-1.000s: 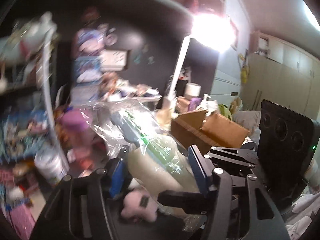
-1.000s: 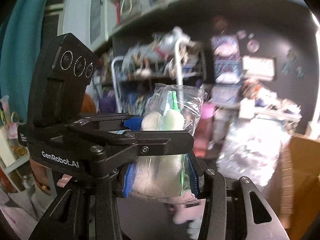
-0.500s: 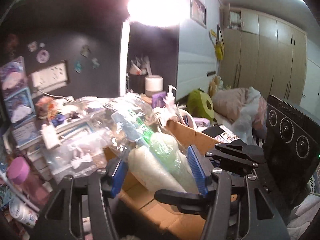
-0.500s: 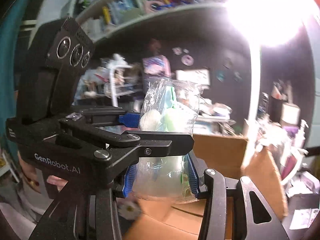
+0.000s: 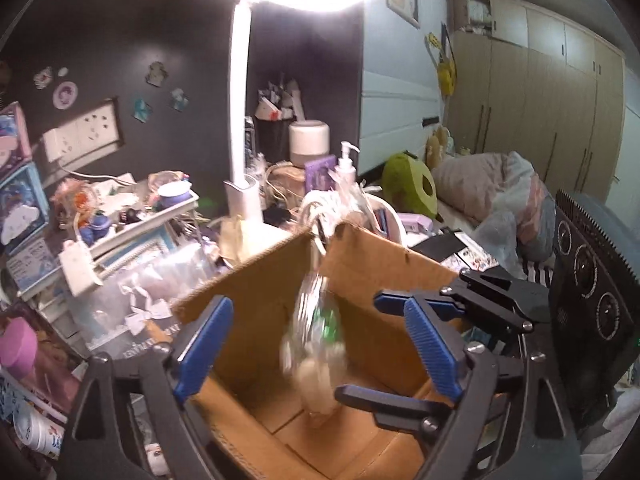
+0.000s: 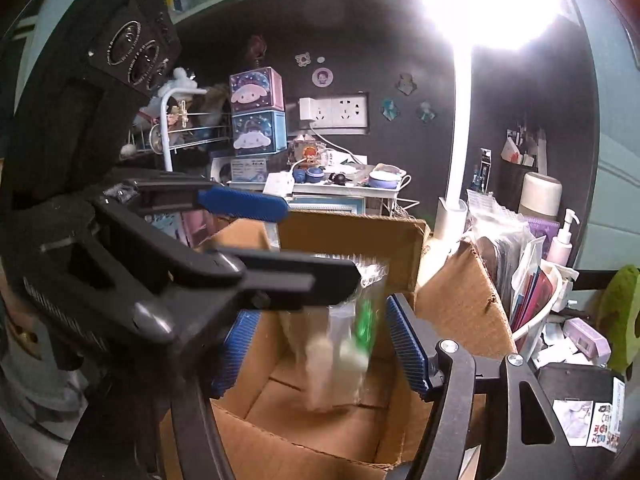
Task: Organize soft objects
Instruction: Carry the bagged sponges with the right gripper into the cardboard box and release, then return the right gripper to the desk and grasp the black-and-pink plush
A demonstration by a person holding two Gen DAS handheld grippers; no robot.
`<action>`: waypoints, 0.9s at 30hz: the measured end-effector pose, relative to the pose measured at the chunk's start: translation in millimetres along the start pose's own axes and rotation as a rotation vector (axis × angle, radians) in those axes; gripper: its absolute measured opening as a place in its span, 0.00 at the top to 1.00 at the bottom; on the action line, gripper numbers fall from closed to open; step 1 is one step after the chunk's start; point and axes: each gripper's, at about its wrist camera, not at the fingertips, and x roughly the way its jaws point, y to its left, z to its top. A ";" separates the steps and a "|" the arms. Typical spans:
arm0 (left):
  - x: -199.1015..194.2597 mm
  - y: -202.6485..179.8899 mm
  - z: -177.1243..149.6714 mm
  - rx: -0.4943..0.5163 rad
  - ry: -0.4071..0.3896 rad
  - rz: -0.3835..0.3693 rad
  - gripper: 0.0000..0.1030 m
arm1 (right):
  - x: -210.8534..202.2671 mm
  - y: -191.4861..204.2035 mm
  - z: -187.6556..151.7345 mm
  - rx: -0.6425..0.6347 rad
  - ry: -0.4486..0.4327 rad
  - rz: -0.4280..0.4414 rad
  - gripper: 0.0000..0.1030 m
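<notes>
A clear plastic bag (image 5: pixel 316 344) with soft white and green items inside is blurred and in mid-air inside an open cardboard box (image 5: pixel 260 280). It also shows in the right wrist view (image 6: pixel 344 344) above the box floor (image 6: pixel 320 416). My left gripper (image 5: pixel 316 344) is open, with its blue pads apart on either side of the bag and not touching it. My right gripper (image 6: pixel 324 344) is open too, its pads clear of the bag. Both grippers hover over the box opening.
A cluttered desk lies behind the box with a white lamp post (image 5: pixel 240 120), a pump bottle (image 5: pixel 346 168), a white basket (image 6: pixel 536 300) and a white tray of trinkets (image 5: pixel 132 220). A green plush (image 5: pixel 408 188) and bedding (image 5: pixel 492 184) lie at the right.
Both grippers swung over the cardboard box and opened. The bag that they held is released and drops into the box.
</notes>
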 end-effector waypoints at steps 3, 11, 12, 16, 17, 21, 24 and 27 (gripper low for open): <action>-23.2 13.1 -2.6 -0.032 -0.048 0.007 0.13 | -2.9 5.2 4.8 -0.009 -0.009 -0.012 0.38; -98.4 63.0 -31.5 -0.112 -0.164 0.134 0.04 | -21.0 42.4 25.4 -0.033 -0.092 0.033 0.38; -108.4 70.7 -38.5 -0.125 -0.176 0.167 0.02 | -21.4 51.0 29.0 -0.039 -0.101 0.051 0.38; -139.4 101.2 -66.4 -0.181 -0.206 0.257 0.01 | -17.7 88.9 40.2 -0.068 -0.114 0.124 0.37; -145.8 110.9 -74.6 -0.200 -0.210 0.273 0.01 | -14.8 96.9 42.0 -0.075 -0.110 0.141 0.37; -163.7 145.6 -108.6 -0.269 -0.201 0.332 0.01 | 7.5 143.1 48.0 -0.115 -0.064 0.208 0.31; -170.1 168.4 -134.6 -0.318 -0.180 0.367 0.01 | 30.8 171.7 46.4 -0.131 -0.015 0.226 0.26; -169.1 188.0 -156.3 -0.360 -0.154 0.381 0.01 | 59.1 190.9 40.4 -0.126 0.054 0.230 0.20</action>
